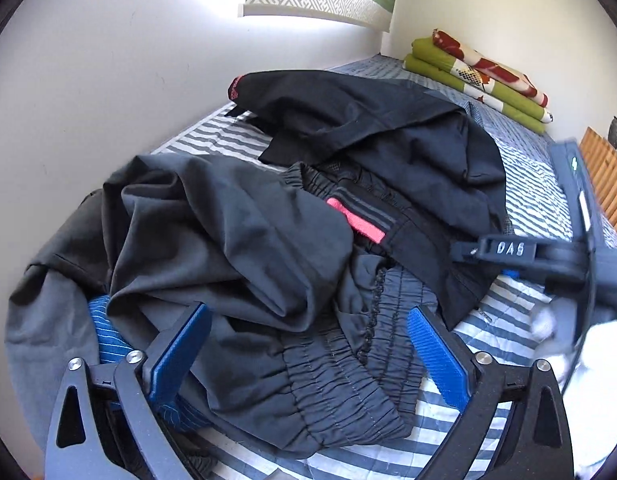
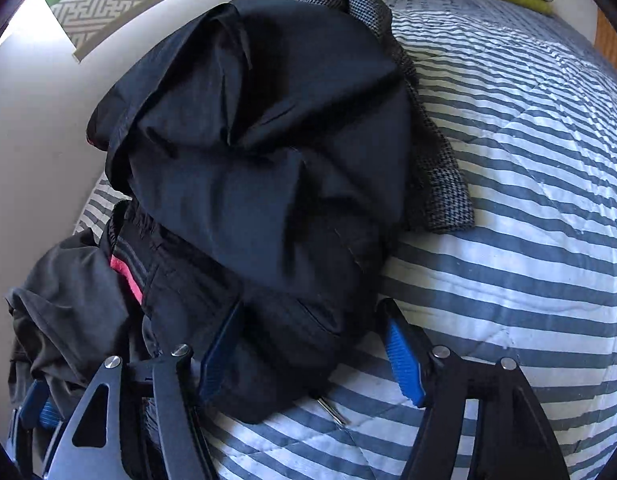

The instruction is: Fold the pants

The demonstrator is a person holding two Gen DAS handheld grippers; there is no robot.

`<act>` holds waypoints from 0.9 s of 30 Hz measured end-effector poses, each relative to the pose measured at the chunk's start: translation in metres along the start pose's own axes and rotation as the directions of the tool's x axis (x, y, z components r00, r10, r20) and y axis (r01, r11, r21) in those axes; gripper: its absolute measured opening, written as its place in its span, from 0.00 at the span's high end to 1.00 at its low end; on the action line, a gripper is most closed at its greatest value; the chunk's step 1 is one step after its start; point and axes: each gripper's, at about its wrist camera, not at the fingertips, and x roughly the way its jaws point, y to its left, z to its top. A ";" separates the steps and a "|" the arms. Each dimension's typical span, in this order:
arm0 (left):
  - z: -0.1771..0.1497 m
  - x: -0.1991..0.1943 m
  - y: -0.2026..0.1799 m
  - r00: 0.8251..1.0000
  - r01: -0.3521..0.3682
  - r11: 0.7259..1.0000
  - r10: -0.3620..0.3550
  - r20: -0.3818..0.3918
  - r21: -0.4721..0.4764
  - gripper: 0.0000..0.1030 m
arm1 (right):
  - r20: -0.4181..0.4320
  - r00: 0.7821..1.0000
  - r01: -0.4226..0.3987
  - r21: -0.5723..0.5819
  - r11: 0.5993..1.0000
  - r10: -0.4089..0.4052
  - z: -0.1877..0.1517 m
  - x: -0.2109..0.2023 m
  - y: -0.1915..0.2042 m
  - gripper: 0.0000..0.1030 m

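Observation:
Crumpled pants lie in a pile on a striped quilt. Dark grey pants with a gathered elastic waistband lie nearest in the left wrist view. My left gripper stands open, its blue pads either side of that waistband. Black pants with a pink tag lie across the pile. My right gripper straddles their lower edge, with the left pad against the cloth and the right pad clear of it. From the left wrist view the right gripper reaches in from the right.
A grey houndstooth garment sticks out from under the black pants. Folded green and red floral bedding sits at the far end by the wall. A white wall runs along the left, and wooden slats stand to the right. A small metal piece lies on the quilt.

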 end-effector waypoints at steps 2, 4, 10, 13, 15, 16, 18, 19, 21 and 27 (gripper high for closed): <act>-0.002 0.001 -0.002 1.000 -0.013 1.000 0.013 -0.009 0.012 0.09 | 0.002 1.000 0.017 -0.014 1.000 -0.017 0.003 -0.007 0.005 0.80; -0.004 0.005 -0.005 1.000 -0.016 1.000 0.016 -0.023 0.020 0.11 | 0.021 1.000 0.018 -0.034 0.999 -0.017 0.003 -0.020 0.007 0.88; -0.009 -0.001 -0.009 1.000 -0.002 0.999 0.002 -0.013 0.037 0.12 | 0.217 0.967 0.173 -0.183 0.968 -0.132 -0.022 -0.094 0.026 0.92; -0.009 -0.005 -0.006 1.000 0.002 1.000 -0.002 0.001 0.023 0.13 | 0.260 0.953 0.214 -0.211 0.954 -0.157 -0.037 -0.129 0.018 0.93; -0.009 -0.006 -0.005 1.000 0.017 1.000 -0.017 -0.001 0.008 0.13 | 0.258 0.951 0.217 -0.176 0.960 -0.168 -0.049 -0.149 0.000 0.93; -0.009 -0.008 -0.004 1.000 0.028 1.000 -0.028 0.003 0.004 0.13 | 0.261 0.949 0.225 -0.157 0.962 -0.179 -0.055 -0.159 -0.010 0.93; -0.011 -0.015 -0.008 0.999 0.050 0.999 -0.050 0.017 0.010 0.13 | 0.266 0.942 0.242 -0.127 0.962 -0.202 -0.073 -0.177 -0.027 0.93; -0.013 -0.019 -0.011 0.998 0.059 0.998 -0.060 0.029 0.021 0.13 | 0.269 0.935 0.269 -0.111 0.957 -0.232 -0.081 -0.185 -0.035 0.93; -0.016 -0.024 -0.018 0.997 0.065 0.997 -0.068 0.047 0.047 0.13 | 0.281 0.912 0.337 -0.090 0.937 -0.300 -0.101 -0.199 -0.053 0.93; -0.023 -0.022 -0.038 0.994 0.087 0.995 -0.091 0.057 0.054 0.13 | 0.264 0.871 0.425 0.018 0.905 -0.414 -0.152 -0.250 -0.121 0.93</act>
